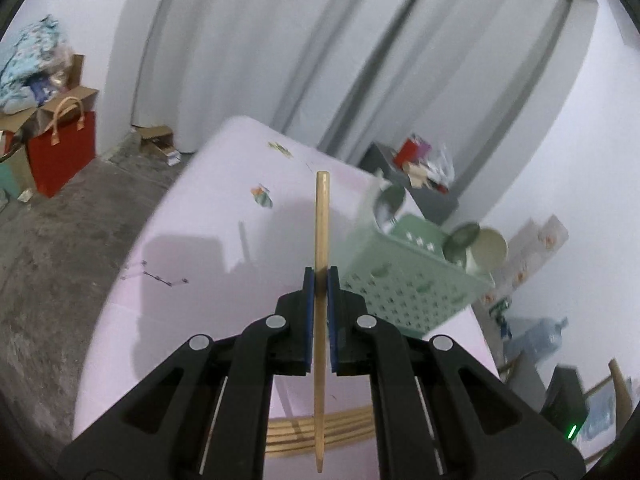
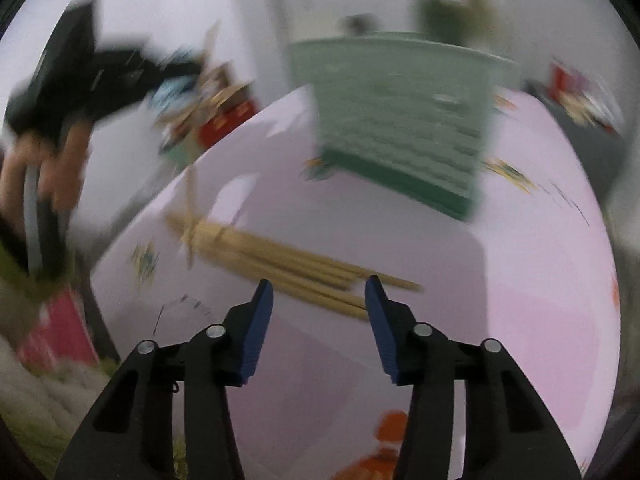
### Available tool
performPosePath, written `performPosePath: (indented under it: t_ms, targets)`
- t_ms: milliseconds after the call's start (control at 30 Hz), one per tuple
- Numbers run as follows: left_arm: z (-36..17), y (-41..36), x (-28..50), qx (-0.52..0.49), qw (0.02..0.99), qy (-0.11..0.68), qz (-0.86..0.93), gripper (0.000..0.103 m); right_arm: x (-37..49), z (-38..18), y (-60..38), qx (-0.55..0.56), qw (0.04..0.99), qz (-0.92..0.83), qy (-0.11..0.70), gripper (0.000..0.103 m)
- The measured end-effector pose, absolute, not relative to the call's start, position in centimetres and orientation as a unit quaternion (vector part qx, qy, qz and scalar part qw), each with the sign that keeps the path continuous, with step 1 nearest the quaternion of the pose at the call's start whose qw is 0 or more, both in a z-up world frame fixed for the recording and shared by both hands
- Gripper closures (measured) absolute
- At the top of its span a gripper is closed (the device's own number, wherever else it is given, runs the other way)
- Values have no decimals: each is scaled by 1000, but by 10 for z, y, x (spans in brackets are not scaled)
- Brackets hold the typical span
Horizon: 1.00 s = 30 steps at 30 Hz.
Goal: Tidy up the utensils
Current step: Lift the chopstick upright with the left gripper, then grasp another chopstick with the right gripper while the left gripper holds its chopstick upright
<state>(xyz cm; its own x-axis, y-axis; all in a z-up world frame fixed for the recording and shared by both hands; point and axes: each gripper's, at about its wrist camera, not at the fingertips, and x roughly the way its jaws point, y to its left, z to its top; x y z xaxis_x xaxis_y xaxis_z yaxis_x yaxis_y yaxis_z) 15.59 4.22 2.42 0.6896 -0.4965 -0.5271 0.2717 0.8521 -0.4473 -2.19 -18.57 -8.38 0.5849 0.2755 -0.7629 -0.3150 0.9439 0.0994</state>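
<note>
My left gripper (image 1: 320, 276) is shut on a single wooden chopstick (image 1: 322, 224), which stands up between the blue pads above the pink table (image 1: 224, 208). More wooden chopsticks (image 1: 320, 432) lie in a pile under it. A green perforated basket (image 1: 416, 284) with metal spoons (image 1: 390, 202) and a cup stands to the right. In the blurred right wrist view my right gripper (image 2: 319, 292) is open above the pile of chopsticks (image 2: 288, 260), with nothing between its fingers. The green basket (image 2: 404, 128) is beyond the pile. A hand (image 2: 48, 168) with the left gripper shows at the far left.
The table's left edge (image 1: 132, 264) drops to a grey concrete floor with a red bag (image 1: 60, 152) and cardboard boxes. White curtains hang behind. A grey stand with clutter (image 1: 420, 176) and a water bottle (image 1: 536, 336) sit past the table on the right.
</note>
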Motion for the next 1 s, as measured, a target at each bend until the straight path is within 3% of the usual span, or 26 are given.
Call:
performPosePath:
  t_ms: [233, 400, 533, 667, 1000]
  targets:
    - [22, 56, 165, -189, 905, 326, -200, 98, -18, -104, -115, -195, 853, 243, 419, 65]
    - [17, 68, 163, -193, 906, 320, -196, 98, -8, -112, -98, -252, 829, 266, 422, 69]
    - [11, 73, 168, -200, 905, 322, -193, 98, 4, -114, -97, -247, 821, 277, 433, 74]
    - [8, 76, 171, -203, 904, 324, -194, 98, 4, -111, -98, -245, 821, 264, 443, 89]
    - [1, 74, 175, -207, 901, 323, -201, 98, -10, -108, -120, -225, 812, 254, 476, 92]
